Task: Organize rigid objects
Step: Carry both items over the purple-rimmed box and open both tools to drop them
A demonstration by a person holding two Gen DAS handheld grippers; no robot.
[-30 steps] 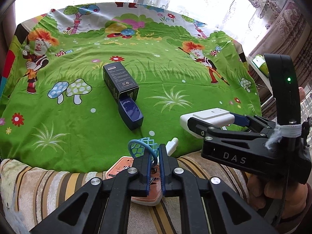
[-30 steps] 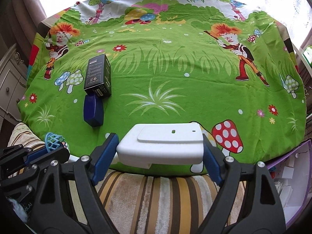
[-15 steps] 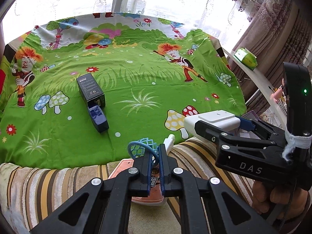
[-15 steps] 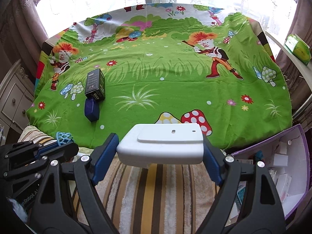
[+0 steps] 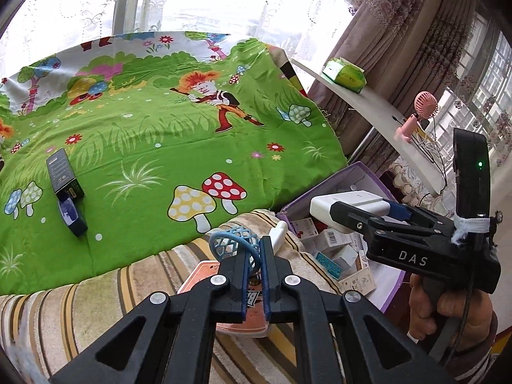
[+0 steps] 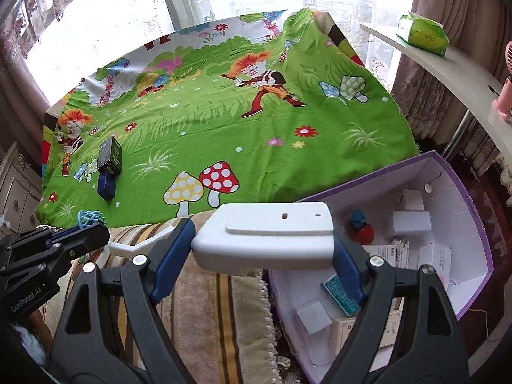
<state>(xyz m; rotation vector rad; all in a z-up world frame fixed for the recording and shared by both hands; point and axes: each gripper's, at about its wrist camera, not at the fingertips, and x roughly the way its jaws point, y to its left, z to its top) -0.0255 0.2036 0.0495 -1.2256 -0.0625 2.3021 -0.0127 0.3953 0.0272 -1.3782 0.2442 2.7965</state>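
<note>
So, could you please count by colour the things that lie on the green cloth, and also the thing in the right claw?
Black box: 1
Dark blue box: 1
White block in the right claw: 1
Total: 3

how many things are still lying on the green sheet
2. A black box lies near the sheet's left edge, and a dark blue box sits right against its near end. Nothing else shows on the green sheet, though the grippers hide part of its near edge.

Home bedrm: cartoon bedsheet (image 6: 224,128), lace curtains (image 6: 112,9), dresser (image 6: 16,185).
</note>
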